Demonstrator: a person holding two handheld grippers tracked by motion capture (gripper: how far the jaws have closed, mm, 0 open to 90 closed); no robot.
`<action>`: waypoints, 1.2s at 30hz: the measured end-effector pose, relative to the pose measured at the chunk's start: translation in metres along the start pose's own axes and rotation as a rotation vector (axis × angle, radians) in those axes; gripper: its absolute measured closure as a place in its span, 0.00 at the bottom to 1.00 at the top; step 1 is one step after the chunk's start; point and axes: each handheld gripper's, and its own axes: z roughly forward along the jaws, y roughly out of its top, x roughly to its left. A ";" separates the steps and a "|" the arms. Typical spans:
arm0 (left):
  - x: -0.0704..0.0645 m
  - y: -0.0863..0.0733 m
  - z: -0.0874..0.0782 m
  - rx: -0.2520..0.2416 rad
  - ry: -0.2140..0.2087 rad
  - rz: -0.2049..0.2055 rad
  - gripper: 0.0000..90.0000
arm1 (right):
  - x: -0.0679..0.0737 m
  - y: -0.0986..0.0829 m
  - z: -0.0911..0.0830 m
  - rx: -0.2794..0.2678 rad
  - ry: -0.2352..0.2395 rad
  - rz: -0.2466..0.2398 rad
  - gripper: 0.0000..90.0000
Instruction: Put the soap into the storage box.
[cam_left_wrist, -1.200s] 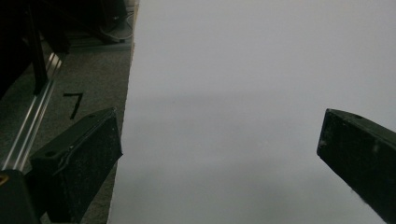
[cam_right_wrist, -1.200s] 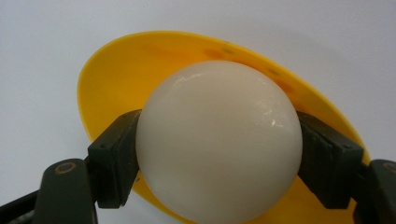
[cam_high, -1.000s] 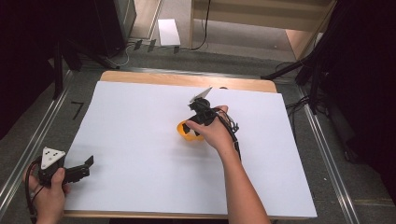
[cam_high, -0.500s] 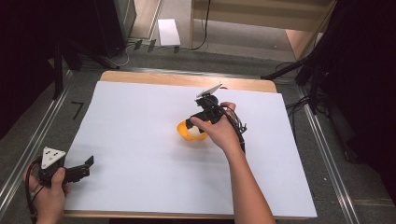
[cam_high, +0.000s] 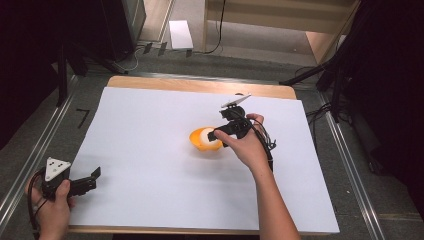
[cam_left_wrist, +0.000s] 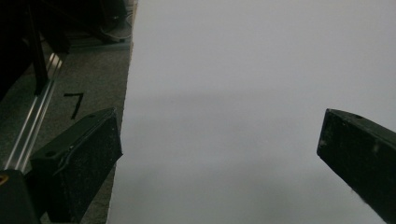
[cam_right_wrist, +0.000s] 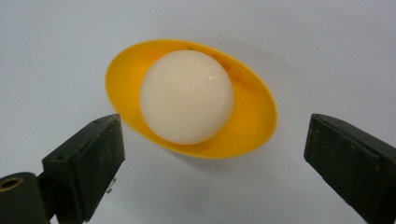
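1. A small yellow bowl sits a little right of centre in the high view, on the white sheet that covers the desk. In the right gripper view it fills the upper middle of the frame.
2. Inside the bowl rests one white ball, smooth and glossy, taking up most of the hollow and rising above the rim. Nothing else is in the bowl.
3. Handling, as a judgement: the bowl looks like thin, light plastic, stiff but easy to tip or slide on the smooth sheet. The ball looks hard and slick, so it could roll or squirt out of a pinch.
4. Where to take hold: the ball across its widest part, jaws level on either side. For the bowl, a pinch on the near rim would serve, though the ball leaves little room inside.
5. The right gripper hovers just short of the bowl with its jaws spread wide, holding nothing, the gap broader than the bowl.
6. The left gripper rests at the lower left of the high view, well apart from the bowl. Its jaws also stand wide over bare sheet, empty.
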 end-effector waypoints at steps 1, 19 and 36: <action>0.000 0.000 0.000 0.000 0.000 0.000 0.00 | -0.001 -0.002 -0.002 -0.005 -0.001 0.005 0.06; -0.001 0.000 0.000 0.002 0.005 0.006 0.00 | -0.039 -0.051 -0.022 -0.050 -0.011 0.064 0.08; -0.001 0.000 0.000 0.007 0.010 0.010 0.00 | -0.079 -0.101 -0.016 -0.058 -0.031 0.126 0.09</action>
